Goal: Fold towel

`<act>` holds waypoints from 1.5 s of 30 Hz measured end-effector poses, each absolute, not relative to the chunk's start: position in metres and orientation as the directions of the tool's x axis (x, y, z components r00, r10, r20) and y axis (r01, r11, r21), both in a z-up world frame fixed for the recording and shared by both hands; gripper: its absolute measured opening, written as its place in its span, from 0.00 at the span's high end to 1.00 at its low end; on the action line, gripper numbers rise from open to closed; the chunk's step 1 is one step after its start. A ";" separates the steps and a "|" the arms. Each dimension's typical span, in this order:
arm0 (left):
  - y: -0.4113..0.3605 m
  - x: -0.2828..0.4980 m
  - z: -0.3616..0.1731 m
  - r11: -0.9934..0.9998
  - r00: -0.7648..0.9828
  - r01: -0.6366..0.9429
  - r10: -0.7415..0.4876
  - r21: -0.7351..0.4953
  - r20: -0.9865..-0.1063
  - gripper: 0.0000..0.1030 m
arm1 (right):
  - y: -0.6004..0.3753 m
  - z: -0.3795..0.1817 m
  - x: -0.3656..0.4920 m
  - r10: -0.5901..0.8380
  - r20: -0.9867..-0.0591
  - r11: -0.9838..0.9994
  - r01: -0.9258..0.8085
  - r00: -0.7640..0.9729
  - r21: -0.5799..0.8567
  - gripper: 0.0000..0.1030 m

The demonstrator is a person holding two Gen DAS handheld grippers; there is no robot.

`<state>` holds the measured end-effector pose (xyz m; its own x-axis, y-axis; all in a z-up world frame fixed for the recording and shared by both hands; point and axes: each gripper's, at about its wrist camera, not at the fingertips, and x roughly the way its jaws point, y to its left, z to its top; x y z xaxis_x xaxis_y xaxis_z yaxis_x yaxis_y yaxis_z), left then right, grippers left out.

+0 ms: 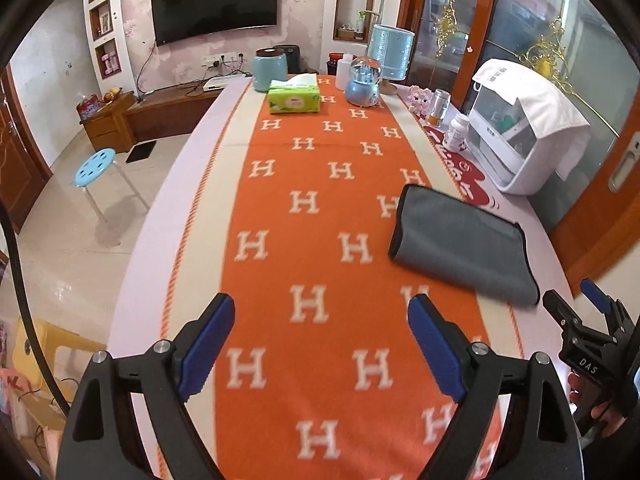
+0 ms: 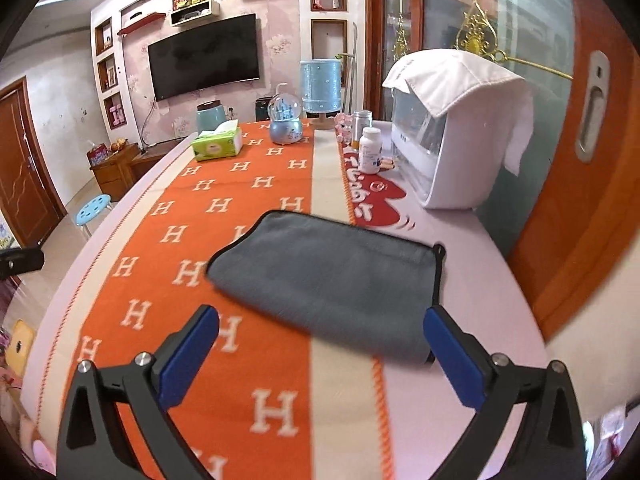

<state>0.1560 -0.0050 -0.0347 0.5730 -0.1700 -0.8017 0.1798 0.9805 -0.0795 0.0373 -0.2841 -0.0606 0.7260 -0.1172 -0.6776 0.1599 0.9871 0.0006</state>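
From the left wrist camera, we see the left gripper (image 1: 322, 344) hovering over the orange runner (image 1: 304, 240) of the desk (image 1: 176, 184), its jaws spread wide and holding nothing. The grey towel (image 1: 464, 244) lies ahead and off to the right, well clear of these jaws, already doubled over into a rectangle with a rounded fold at its far-left end and its black-trimmed edges at the near-right end. At the right edge of this view the right gripper (image 1: 576, 300) sits just beside the towel's near-right corner. A tissue box (image 1: 294, 98) and a snow globe (image 1: 362, 82) stand at the far end, well apart from the work.

From the right wrist camera, we look straight onto the towel (image 2: 324, 276), which fills the space just ahead of the right gripper (image 2: 322, 350). Its jaws are also wide apart and empty. The towel's long axis runs from far left to near right, straddling the runner's pale border (image 2: 332, 184), and its trimmed near-right corner lies close by the right-hand pad. We judge the right gripper far nearer to the cloth, so a next fold would likely begin from that corner, with the left gripper having to cross rightward to help.
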 end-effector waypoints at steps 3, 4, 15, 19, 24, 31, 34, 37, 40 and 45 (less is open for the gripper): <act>0.011 0.130 -0.036 0.981 0.570 0.179 -0.165 -0.074 -0.805 0.15 | -0.270 -0.062 0.016 -0.116 -0.693 0.984 0.175 0.712 0.015 0.00; 0.016 0.119 -0.037 0.981 0.566 0.183 -0.163 -0.069 -0.808 0.15 | -0.265 -0.064 0.008 -0.113 -0.702 0.982 0.185 0.703 0.027 0.00; 0.043 0.034 -0.033 0.993 0.579 0.109 -0.104 -0.050 -0.809 0.15 | -0.243 -0.069 -0.063 -0.076 -0.815 0.966 0.246 0.575 0.083 0.00; 0.043 0.014 -0.026 0.995 0.583 0.074 -0.099 -0.069 -0.806 0.15 | -0.235 -0.057 -0.077 -0.024 -0.839 0.976 0.195 0.543 0.098 0.00; 0.029 -0.003 -0.013 0.997 0.567 0.031 -0.070 -0.064 -0.821 0.15 | -0.230 -0.028 -0.087 0.024 -0.835 0.985 0.133 0.549 0.115 0.00; -0.002 -0.012 0.000 0.996 0.523 0.071 -0.076 -0.046 -0.849 0.05 | -0.226 0.007 -0.099 0.026 -0.811 0.992 0.084 0.584 0.092 0.00; -0.014 -0.018 0.005 0.995 0.534 0.093 -0.073 -0.027 -0.843 0.01 | -0.225 0.013 -0.104 0.016 -0.812 0.993 0.087 0.583 0.082 0.00; -0.022 -0.023 0.010 0.993 0.543 0.116 -0.079 -0.019 -0.836 0.01 | -0.225 0.014 -0.111 0.027 -0.810 0.989 0.100 0.586 0.106 0.00; -0.023 -0.026 0.016 0.992 0.579 0.121 -0.051 0.024 -0.814 0.01 | -0.224 0.015 -0.113 0.024 -0.800 0.987 0.114 0.599 0.115 0.00; -0.010 -0.030 0.022 0.997 0.616 0.076 -0.030 0.022 -0.787 0.01 | -0.218 0.018 -0.112 0.007 -0.780 0.985 0.130 0.626 0.113 0.00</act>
